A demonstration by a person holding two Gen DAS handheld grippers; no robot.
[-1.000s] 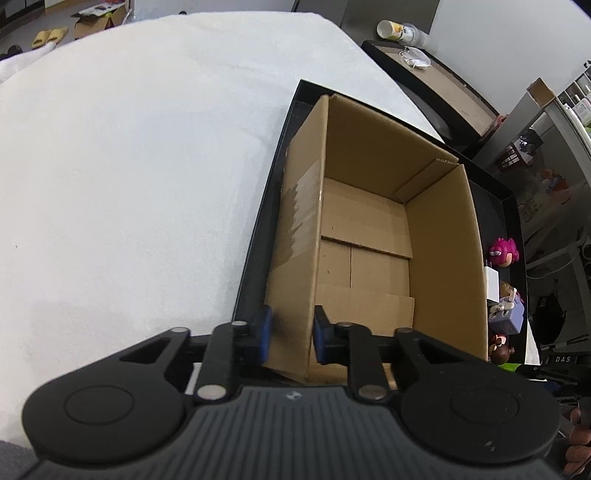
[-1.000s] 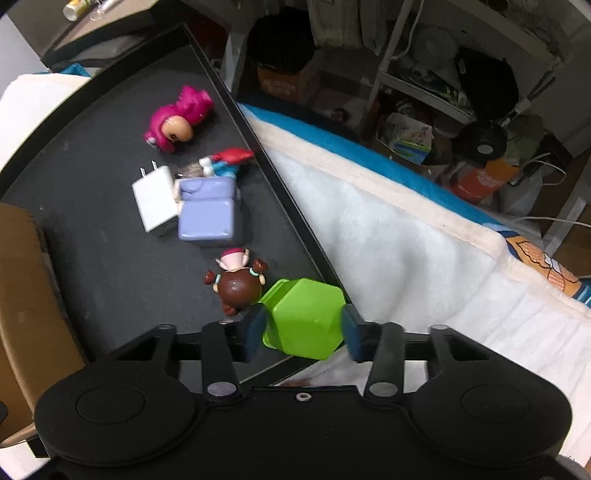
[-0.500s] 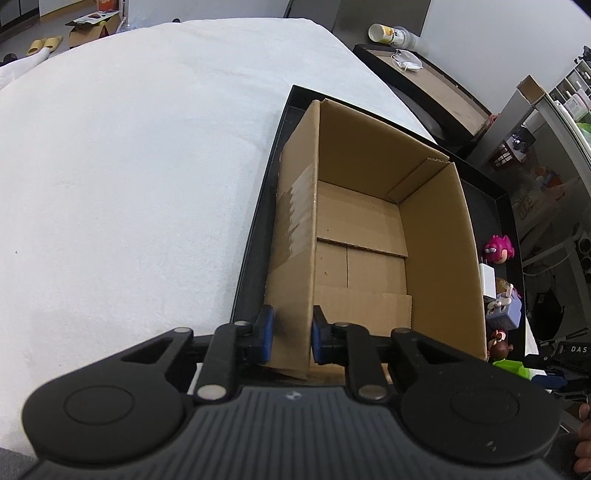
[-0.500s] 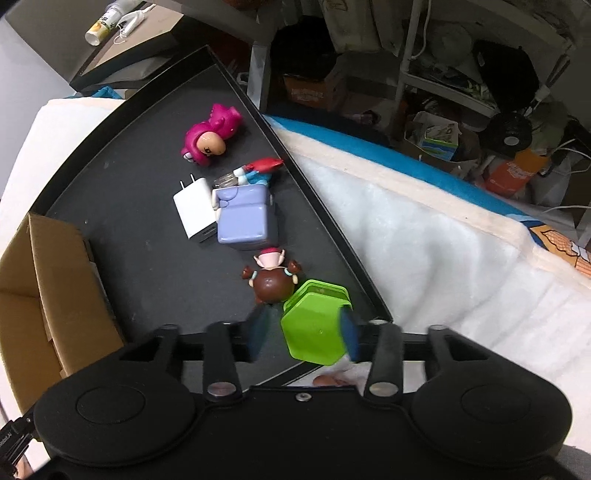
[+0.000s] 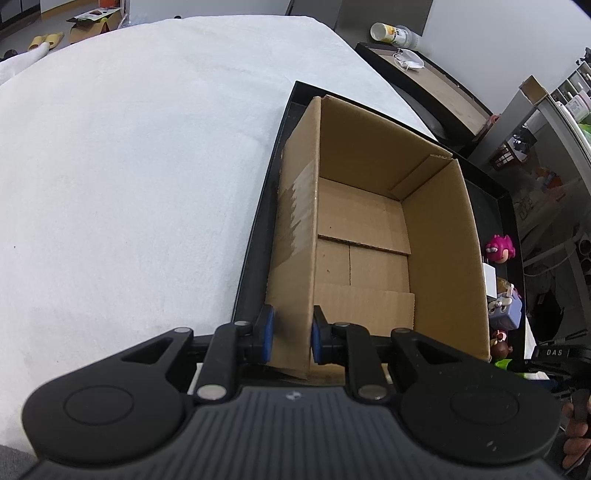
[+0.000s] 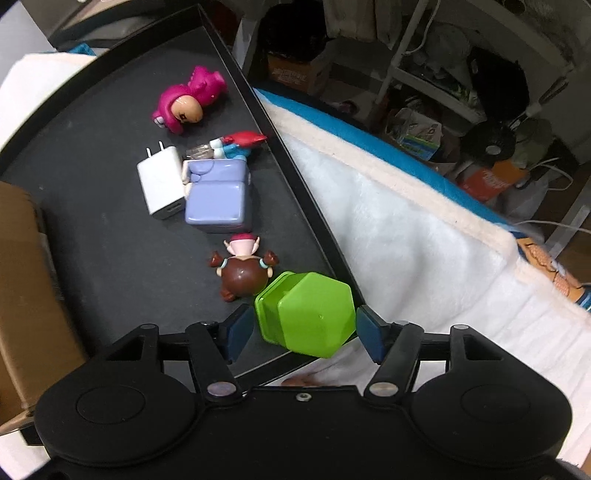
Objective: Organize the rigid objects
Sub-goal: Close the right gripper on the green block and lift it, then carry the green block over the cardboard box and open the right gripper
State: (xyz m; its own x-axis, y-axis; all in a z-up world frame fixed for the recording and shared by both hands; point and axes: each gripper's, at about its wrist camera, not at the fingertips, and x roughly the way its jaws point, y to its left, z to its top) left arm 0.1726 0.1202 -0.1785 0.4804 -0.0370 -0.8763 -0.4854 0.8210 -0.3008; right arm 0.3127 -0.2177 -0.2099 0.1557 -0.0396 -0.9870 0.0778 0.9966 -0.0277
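Your left gripper [image 5: 289, 334] clamps near wall of cardboard box [image 5: 373, 236], steadying it on black tray [image 6: 110, 236]. Your right gripper [image 6: 303, 328], jaws apart, straddles green hexagonal container [image 6: 308, 314] at tray's near corner, beside brown-haired doll [image 6: 243, 273]; box empty, ready to receive.

A lived-in home, most likely a bedroom. A wide bed under a white fleece blanket [image 5: 129, 166] fills the left wrist view, with slippers [image 5: 46, 38] on the floor beyond it. The right wrist view shows a blue sheet edge [image 6: 332, 114] under the blanket, and past it crowded white shelving [image 6: 424, 70], a small black fan [image 6: 493, 142], cardboard boxes [image 6: 299, 72] and loose cables on the floor. A low side table [image 5: 432, 77] carries a bottle [image 5: 393, 34] and a face mask [image 5: 408, 61].
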